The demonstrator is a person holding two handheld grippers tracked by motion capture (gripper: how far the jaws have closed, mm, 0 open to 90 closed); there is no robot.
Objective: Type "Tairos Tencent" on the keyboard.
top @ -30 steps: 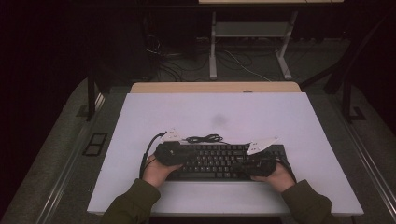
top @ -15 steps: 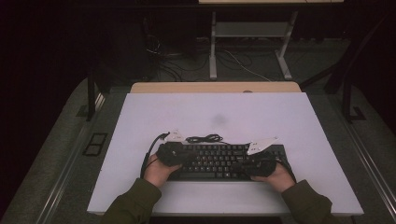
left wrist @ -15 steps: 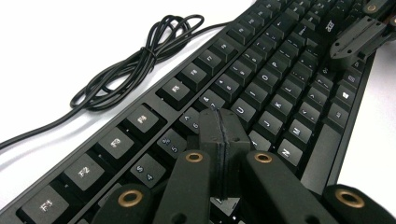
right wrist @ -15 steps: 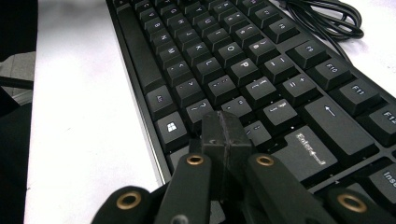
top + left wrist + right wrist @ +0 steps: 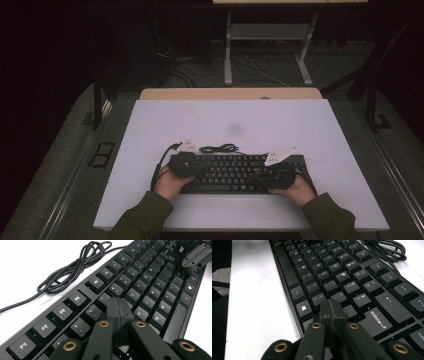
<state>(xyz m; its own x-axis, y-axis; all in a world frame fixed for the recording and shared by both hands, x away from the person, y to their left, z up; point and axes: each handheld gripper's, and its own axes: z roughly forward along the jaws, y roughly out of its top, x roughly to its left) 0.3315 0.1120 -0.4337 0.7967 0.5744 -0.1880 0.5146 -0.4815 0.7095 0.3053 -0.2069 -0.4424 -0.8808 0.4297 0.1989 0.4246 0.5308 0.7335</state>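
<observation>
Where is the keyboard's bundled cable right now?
In the high view, the coiled cable lies on the white table just behind the keyboard, toward its left end, beyond the left hand-held gripper.

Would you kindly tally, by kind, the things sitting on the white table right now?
Black computer keyboard: 1
Bundled black keyboard cable: 1
Black two-jaw grippers, left gripper and right gripper, both shut, over the keys: 2
Total: 4
</observation>
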